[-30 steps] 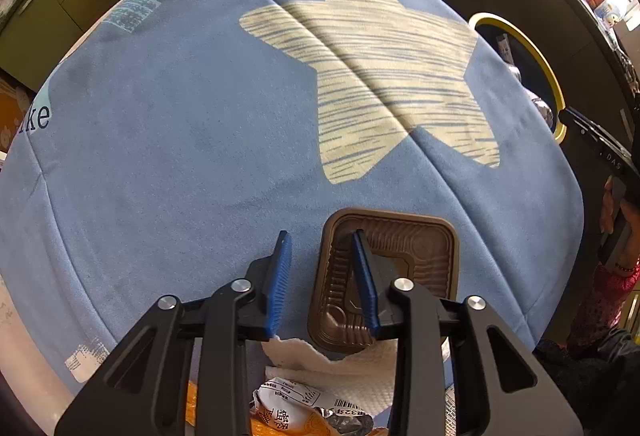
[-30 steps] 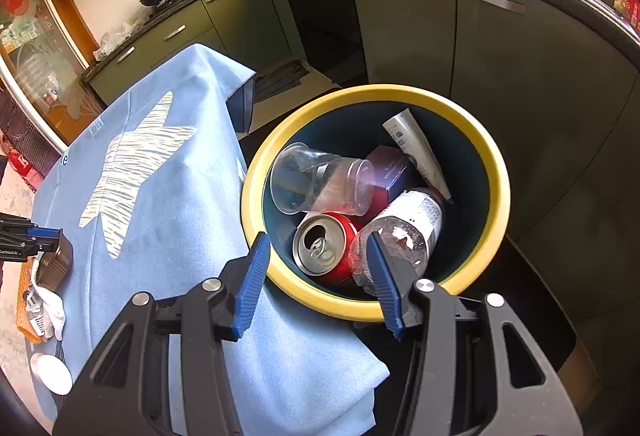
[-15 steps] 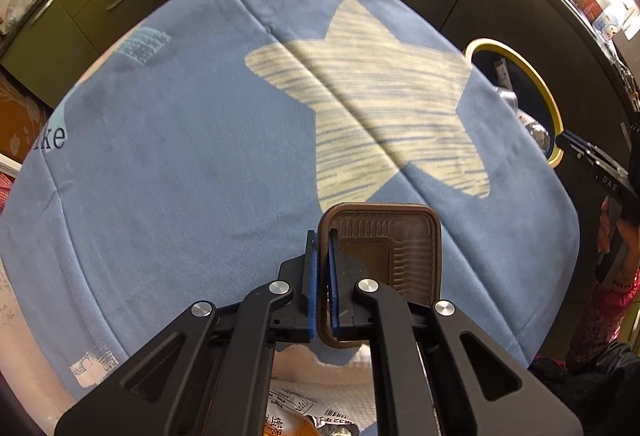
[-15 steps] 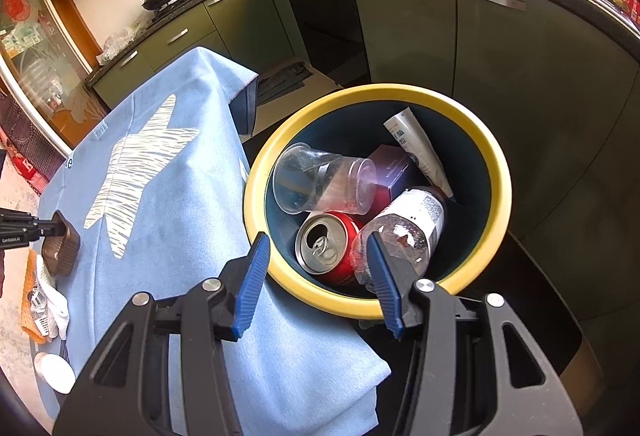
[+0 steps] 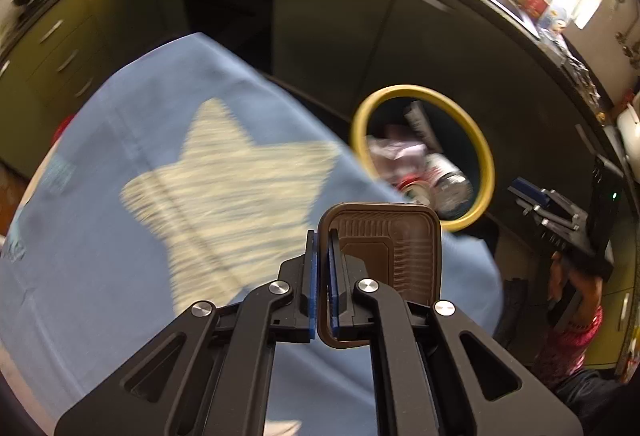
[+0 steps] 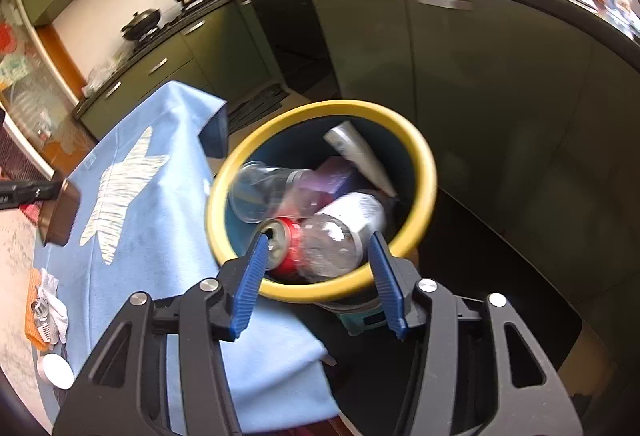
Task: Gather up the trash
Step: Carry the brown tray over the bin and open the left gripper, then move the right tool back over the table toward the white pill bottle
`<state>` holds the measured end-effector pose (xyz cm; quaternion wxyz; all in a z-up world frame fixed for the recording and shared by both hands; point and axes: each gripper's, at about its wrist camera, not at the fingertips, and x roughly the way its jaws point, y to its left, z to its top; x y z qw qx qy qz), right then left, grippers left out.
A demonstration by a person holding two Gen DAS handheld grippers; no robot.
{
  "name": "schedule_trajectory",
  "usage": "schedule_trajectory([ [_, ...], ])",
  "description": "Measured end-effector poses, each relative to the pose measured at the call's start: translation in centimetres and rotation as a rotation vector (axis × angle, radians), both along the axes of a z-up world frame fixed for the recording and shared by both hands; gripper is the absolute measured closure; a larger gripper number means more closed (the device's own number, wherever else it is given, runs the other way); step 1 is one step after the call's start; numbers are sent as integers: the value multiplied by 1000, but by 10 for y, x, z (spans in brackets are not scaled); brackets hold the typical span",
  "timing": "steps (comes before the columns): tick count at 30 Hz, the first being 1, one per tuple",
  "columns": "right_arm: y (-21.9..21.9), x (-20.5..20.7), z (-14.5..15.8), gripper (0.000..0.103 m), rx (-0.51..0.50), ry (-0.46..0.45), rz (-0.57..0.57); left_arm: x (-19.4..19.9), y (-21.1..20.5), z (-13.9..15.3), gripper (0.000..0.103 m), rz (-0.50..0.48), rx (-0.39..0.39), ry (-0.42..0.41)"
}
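Observation:
My left gripper (image 5: 322, 240) is shut on the left rim of a brown plastic tray (image 5: 394, 248) and holds it lifted above the blue star tablecloth (image 5: 120, 236); the tray also shows in the right wrist view (image 6: 60, 211). A yellow-rimmed bin (image 5: 484, 155) stands beyond the table's right edge. In the right wrist view my right gripper (image 6: 318, 256) is open and empty just above the near rim of the bin (image 6: 424, 171), which holds a red can (image 6: 286, 236), a clear bottle (image 6: 340, 228), a plastic cup (image 6: 256, 191) and a tube (image 6: 356, 151).
Dark green kitchen cabinets (image 6: 440, 55) curve behind the bin. At the table's near left end lie an orange wrapper with white tissue (image 6: 48, 312) and a white lid (image 6: 56, 370). A stove with pots (image 6: 160, 23) is at the back left.
My left gripper closed on the tray's rim, lifted it off the cloth and carried it toward the bin. The right gripper stayed open and shifted slightly over the bin.

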<state>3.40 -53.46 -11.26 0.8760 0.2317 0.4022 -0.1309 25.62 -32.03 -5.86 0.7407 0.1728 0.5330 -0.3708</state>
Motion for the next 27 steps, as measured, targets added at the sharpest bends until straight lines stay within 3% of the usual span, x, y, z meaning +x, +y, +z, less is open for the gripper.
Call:
schedule_trajectory([
  [5, -20, -21, -3, 51, 19, -13, -51, -7, -90, -11, 98, -86, -20, 42],
  [12, -36, -36, -9, 51, 53, -24, -86, -15, -184, -33, 92, -139, -10, 4],
  [14, -37, -36, -12, 51, 61, -22, -82, -13, -198, -39, 78, -128, -5, -6],
  [15, -36, -36, -13, 51, 65, -22, -78, -11, -200, -40, 65, -117, -4, -9],
  [16, -35, -35, -13, 51, 67, -23, -75, -10, -201, -39, 60, -107, -12, -9],
  [20, -34, -33, -14, 51, 72, -26, -65, -11, -177, -17, 58, -87, -64, -4],
  [27, -20, -25, -11, 51, 70, -26, -13, -33, -74, 53, 43, -14, -241, -92],
])
